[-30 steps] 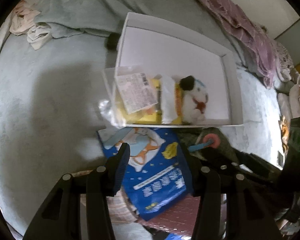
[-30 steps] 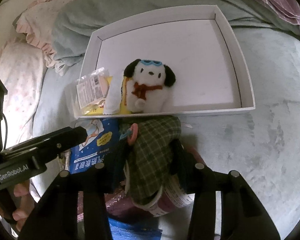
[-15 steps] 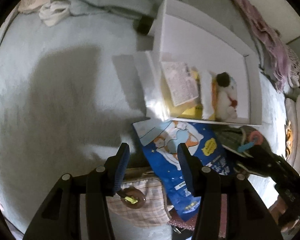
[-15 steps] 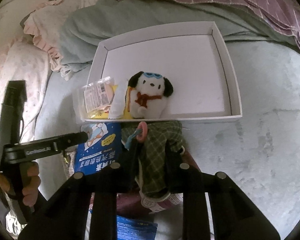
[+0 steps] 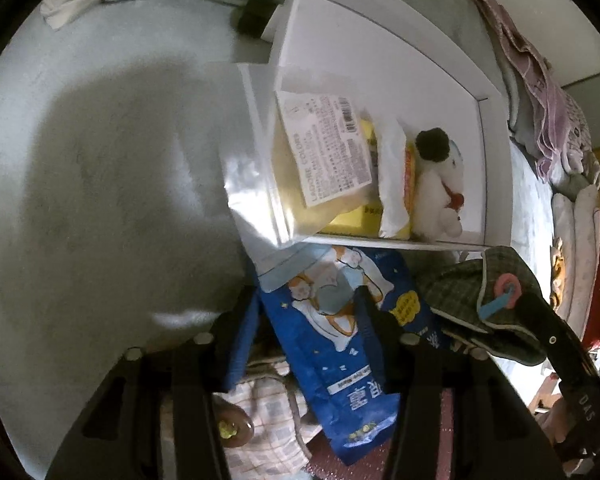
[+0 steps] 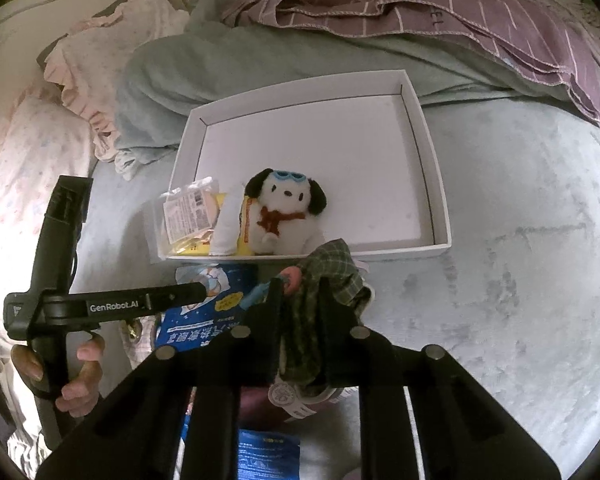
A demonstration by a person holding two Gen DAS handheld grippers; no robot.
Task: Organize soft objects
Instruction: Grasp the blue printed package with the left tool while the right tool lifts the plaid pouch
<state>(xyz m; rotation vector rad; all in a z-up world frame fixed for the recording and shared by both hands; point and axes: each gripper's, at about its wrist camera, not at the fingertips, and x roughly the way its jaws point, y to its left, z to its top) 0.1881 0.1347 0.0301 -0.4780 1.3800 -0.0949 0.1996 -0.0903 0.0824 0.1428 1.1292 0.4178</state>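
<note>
The left gripper [image 5: 304, 320] is closing its jaws around the blue packet [image 5: 340, 344] on the bed [image 6: 520, 280]. Further right, the right gripper [image 6: 300, 312] is closing its jaws on the green plaid cloth [image 6: 324, 280], just before the white tray [image 6: 432, 168]

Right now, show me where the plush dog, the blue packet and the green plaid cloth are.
plush dog [image 6: 284, 216]: right wrist view, on its white belly.
blue packet [image 5: 336, 344]: left wrist view, on its printed front.
green plaid cloth [image 6: 332, 268]: right wrist view, on the bunched upper fold.
</note>
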